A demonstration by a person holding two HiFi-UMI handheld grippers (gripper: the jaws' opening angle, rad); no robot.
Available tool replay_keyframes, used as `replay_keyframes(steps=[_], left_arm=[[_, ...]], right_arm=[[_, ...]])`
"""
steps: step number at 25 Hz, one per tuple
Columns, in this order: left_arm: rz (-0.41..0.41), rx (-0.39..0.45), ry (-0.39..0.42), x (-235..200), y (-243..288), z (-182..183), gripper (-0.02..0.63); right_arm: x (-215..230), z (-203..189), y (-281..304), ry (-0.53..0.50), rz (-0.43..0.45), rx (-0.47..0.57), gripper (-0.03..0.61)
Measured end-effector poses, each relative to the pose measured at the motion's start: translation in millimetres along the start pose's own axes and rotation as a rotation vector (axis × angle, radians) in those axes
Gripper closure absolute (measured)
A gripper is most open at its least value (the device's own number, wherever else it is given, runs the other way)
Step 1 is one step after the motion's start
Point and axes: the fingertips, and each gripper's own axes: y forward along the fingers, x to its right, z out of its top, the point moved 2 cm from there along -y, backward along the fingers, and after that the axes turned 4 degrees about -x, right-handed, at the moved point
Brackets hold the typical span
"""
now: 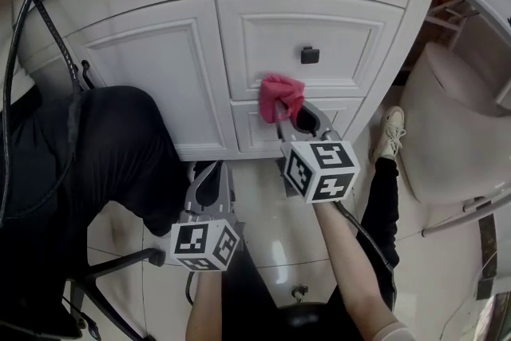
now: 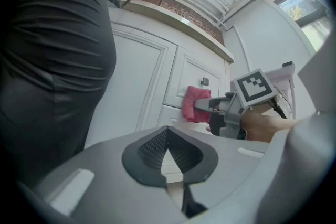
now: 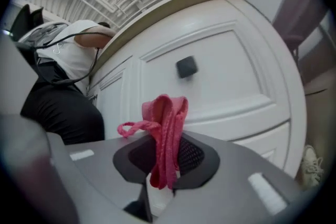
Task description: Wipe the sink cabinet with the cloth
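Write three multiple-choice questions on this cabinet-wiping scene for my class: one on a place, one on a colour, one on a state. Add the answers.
1. Where is the cloth?
A) on the floor
B) at the drawer front, below the knob
C) on the countertop

2. What colour is the cloth?
A) blue
B) white
C) pink

3. What is the state of the left gripper?
A) shut, empty
B) shut on the cloth
C) wide open

Answers:
1 B, the head view shows it under the knob.
2 C, it is pink in every view.
3 A, its own view shows the jaws together on nothing; the right gripper holds the cloth.
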Motion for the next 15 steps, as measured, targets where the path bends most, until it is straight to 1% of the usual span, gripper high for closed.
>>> replay_keyframes(steps=[5, 8, 10, 12, 14, 15], left_arm=[[-0.034, -0.007, -0.009, 26.3, 17.7, -9.4, 0.600], [-0.061, -0.020, 0.003, 47.9, 28.1, -16.0, 0.600], [-0.080, -0.024, 0.009, 61.1, 34.4, -18.1, 0.600], [-0.092, -0.024, 0.016, 71.0, 38.0, -18.8, 0.600], [-0.092, -0.022, 0.023, 75.9, 39.1, -18.8, 0.600], [-0.087, -0.022, 0.024, 76.2, 38.7, -18.8, 0.600]], right_arm=[[109.2, 10.0, -54.1, 0.066, -0.236, 0.060, 0.514], [163.2, 9.0, -80.1, 0.094, -0.349, 0.059, 0.514], [185.1, 7.0, -90.6, 0.097, -0.387, 0.046, 0.514], [191.8, 5.8, -97.9, 0.104, -0.397, 0.046, 0.515], [182.4, 4.6, -103.0, 0.116, -0.377, 0.063, 0.515], [171.7, 3.5, -103.6, 0.120, -0.353, 0.072, 0.515]])
